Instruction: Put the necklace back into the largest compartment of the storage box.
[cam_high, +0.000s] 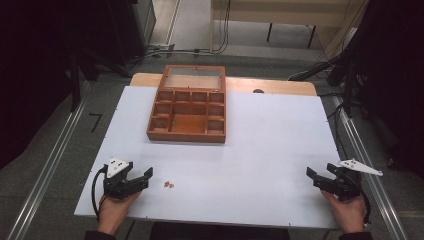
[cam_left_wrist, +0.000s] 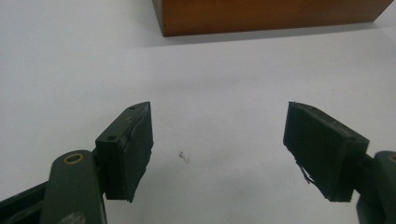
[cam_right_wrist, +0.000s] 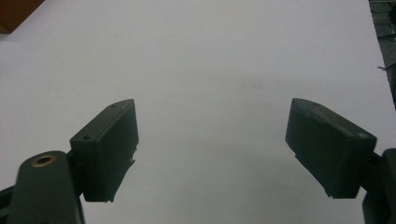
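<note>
An open wooden box with several compartments stands at the far middle of the white table, its glass lid tilted back. A small brown piece lies near the front edge, just right of my left gripper. That gripper rests low over the table with its jaws apart and nothing between them; the box's side is ahead of it. My right gripper sits at the front right, also open over bare table, with a box corner far off to its left.
A tiny grey mark shows on the table between the left jaws. The table's right edge drops to a dark floor. Cables and dark equipment stand beyond the table's far side.
</note>
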